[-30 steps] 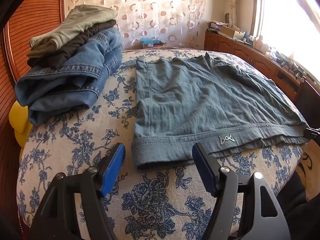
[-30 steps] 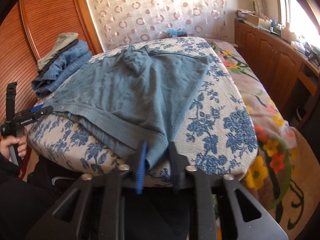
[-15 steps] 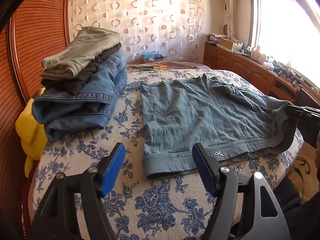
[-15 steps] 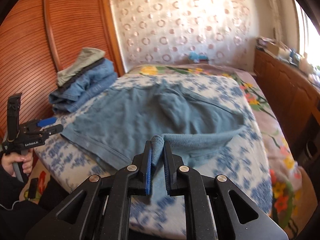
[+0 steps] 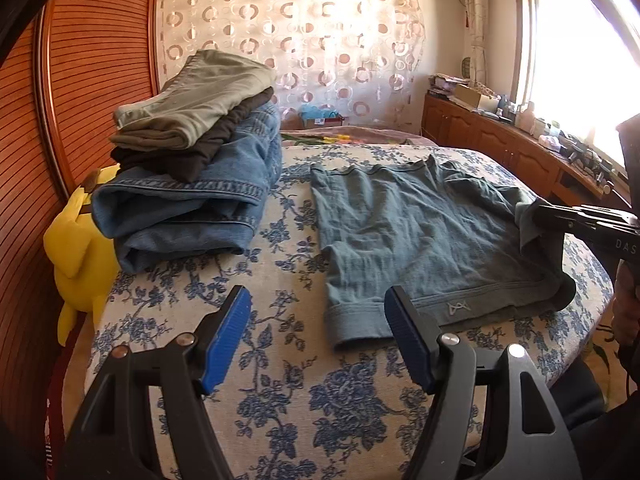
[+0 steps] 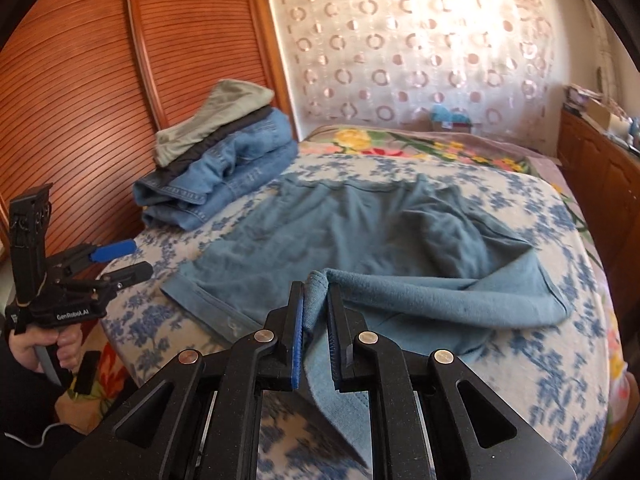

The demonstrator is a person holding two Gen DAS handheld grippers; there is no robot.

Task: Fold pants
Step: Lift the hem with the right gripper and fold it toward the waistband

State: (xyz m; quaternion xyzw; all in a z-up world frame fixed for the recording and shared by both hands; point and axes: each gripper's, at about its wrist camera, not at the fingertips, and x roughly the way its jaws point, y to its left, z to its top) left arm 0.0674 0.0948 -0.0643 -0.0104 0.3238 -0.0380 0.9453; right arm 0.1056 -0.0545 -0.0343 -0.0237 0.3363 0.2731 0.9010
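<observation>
Blue-grey pants (image 5: 416, 236) lie spread on a round table with a blue floral cloth (image 5: 280, 384). My left gripper (image 5: 318, 332) is open, low over the near edge, its fingers either side of the pants' near-left waistband corner, not touching. My right gripper (image 6: 314, 308) is shut on the pants' right waistband corner (image 6: 316, 284) and holds it lifted and carried inward over the rest of the pants (image 6: 320, 232). The right gripper also shows at the right edge of the left wrist view (image 5: 532, 216).
A stack of folded clothes (image 5: 192, 176), jeans under dark and olive garments, sits at the table's back left. A yellow plush toy (image 5: 80, 248) hangs off the left. A wooden slatted wardrobe (image 6: 80, 80) stands behind. A bed (image 6: 420, 144) lies beyond. Wooden cabinets (image 5: 500, 140) line the window side.
My right gripper has lifted the pants' right corner off the table edge and carried it up and inward, folding the cloth over. My left gripper has drawn back slightly, staying open.
</observation>
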